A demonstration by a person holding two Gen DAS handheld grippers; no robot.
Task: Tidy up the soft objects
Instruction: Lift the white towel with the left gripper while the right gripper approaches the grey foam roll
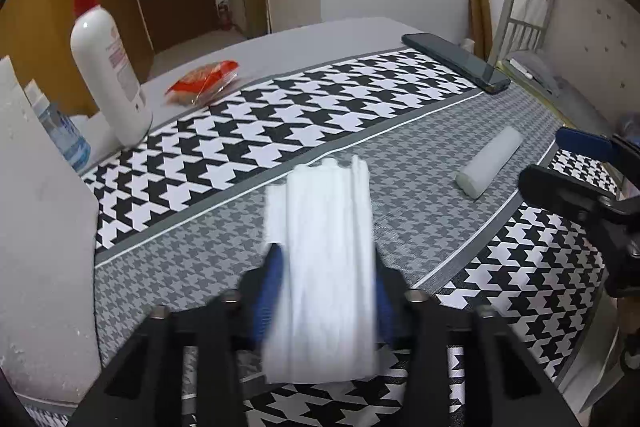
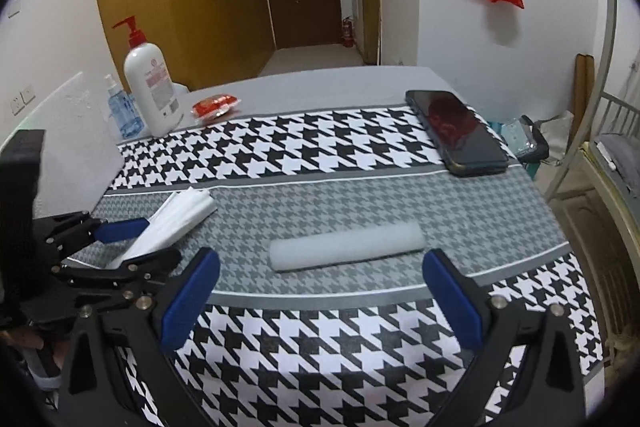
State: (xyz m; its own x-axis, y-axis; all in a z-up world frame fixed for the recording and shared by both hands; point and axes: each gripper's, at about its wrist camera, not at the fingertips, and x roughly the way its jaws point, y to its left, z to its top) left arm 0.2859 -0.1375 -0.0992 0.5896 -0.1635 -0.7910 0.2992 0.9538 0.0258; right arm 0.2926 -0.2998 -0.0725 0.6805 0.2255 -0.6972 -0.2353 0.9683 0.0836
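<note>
**Folded white cloth between the left pads, foam roll lying free**

The left gripper (image 1: pixel 326 291) has a folded white cloth (image 1: pixel 320 259) between its blue pads (image 1: pixel 268 291); both pads lie against the cloth's sides, so it reads as a grip. The cloth's far end points toward 12 o'clock over the grey houndstooth band of the table mat (image 1: pixel 420 163), and in the right wrist view it slants down to the mat at about 10 o'clock.

The right gripper (image 2: pixel 320 303) stands wide open with nothing between its blue pads (image 2: pixel 192 299). Just beyond them, at 12 o'clock, a pale foam roll (image 2: pixel 346 245) lies flat on the grey band, touching neither pad.

Farther back, a white pump bottle (image 2: pixel 150 87) with a red top stands at 10 o'clock, a small blue bottle (image 2: pixel 124 115) beside it. A red packet (image 2: pixel 216 106) lies near them, and a dark phone (image 2: pixel 460 133) rests at 1 o'clock on the mat's edge
</note>
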